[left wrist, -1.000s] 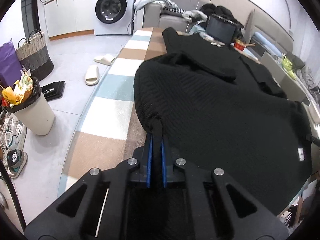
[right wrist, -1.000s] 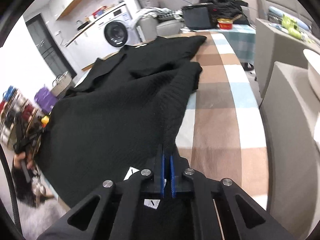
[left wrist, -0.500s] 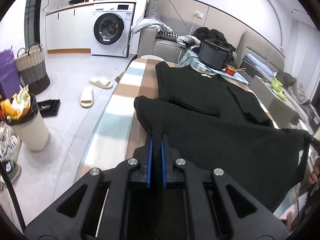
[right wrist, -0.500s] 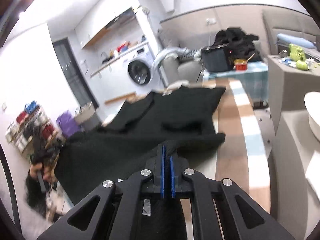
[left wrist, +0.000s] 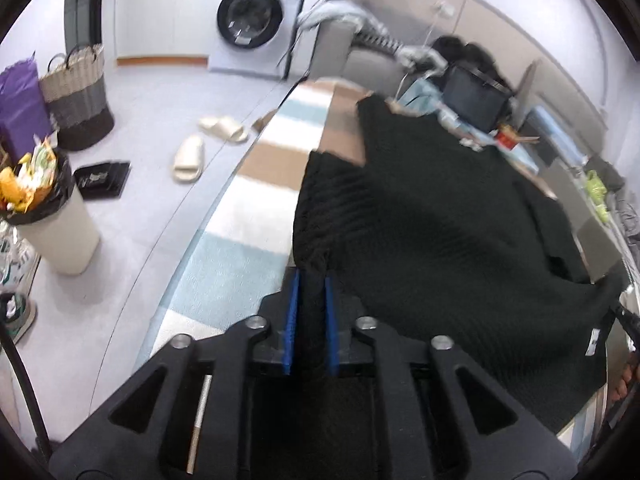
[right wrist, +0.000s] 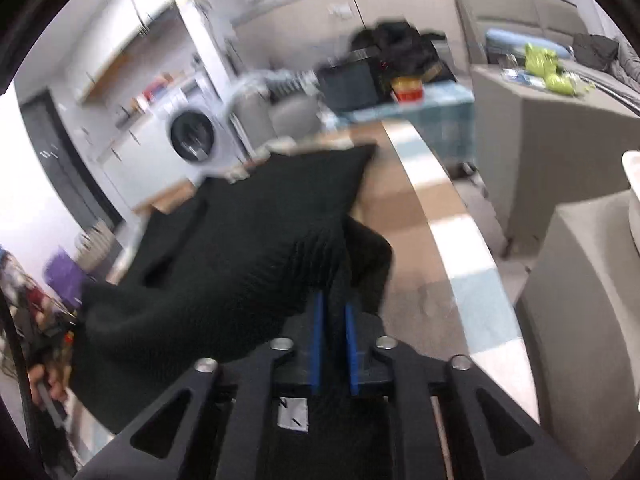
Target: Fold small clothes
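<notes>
A black ribbed knit garment (left wrist: 432,216) lies partly on a checked table (left wrist: 256,184) and is lifted at its near edge. My left gripper (left wrist: 309,280) is shut on one near corner of the garment. My right gripper (right wrist: 332,300) is shut on the other near corner, and the cloth (right wrist: 248,240) stretches from it up and across the table (right wrist: 424,216). The lifted half hangs over the far half, which still lies flat. A white label (left wrist: 594,340) shows on the hem at the right.
A white bin with rubbish (left wrist: 44,208), slippers (left wrist: 188,158), a woven basket (left wrist: 78,96) and a washing machine (left wrist: 256,20) are on the floor side at the left. A black pot (left wrist: 476,96) stands beyond the table's far end. A grey sofa (right wrist: 580,272) is at the right.
Both grippers have carried the near edge of the garment forward over the table. The lifted cloth now covers more of the far half. Both views are blurred by motion.
</notes>
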The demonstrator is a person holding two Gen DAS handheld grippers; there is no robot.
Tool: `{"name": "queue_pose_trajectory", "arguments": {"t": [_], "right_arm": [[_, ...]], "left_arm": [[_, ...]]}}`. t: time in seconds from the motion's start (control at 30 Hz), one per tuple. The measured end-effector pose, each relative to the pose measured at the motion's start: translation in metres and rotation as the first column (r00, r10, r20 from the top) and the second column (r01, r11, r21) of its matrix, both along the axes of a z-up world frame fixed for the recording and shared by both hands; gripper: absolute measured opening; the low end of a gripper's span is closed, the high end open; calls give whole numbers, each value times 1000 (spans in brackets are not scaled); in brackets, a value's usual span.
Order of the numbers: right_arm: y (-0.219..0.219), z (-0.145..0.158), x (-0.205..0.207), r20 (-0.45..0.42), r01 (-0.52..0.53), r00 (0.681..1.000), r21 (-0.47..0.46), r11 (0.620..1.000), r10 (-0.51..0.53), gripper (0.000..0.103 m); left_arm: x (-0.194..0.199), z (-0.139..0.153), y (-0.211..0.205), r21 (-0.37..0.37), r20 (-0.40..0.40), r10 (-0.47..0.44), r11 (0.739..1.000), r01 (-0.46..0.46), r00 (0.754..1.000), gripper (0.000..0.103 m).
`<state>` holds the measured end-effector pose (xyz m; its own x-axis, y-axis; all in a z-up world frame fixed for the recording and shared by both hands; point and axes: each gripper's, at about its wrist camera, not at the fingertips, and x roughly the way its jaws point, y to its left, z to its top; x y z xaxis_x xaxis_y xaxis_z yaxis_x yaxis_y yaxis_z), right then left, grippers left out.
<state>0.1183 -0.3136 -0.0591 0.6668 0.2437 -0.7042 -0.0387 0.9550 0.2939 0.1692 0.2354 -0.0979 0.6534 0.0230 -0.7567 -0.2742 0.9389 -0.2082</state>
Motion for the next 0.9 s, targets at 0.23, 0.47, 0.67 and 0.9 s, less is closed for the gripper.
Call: {"name": "queue_pose_trajectory", "arguments": {"t": [0.23,0.47,0.67,0.9], "right_arm": [[-24,-17,12,-61,5,998,99,995,1,68],[-7,-31,47,-99,-55,993,128,990,68,68],[9,-35,57,-116,-94,988,85,992,103,44],[17,-34,42,-122,-136,982,74,988,144,32]], "left_arm": [[24,-6,8,-41,5,8,999,-8,1000,64],[67,-13,-9,-85,6,-58,995,59,998,55],[78,-18,-23,-91,-12,-121,989,119,993,28],[57,-20,-40,-43,-30,-181,983,179,983,25]]}}
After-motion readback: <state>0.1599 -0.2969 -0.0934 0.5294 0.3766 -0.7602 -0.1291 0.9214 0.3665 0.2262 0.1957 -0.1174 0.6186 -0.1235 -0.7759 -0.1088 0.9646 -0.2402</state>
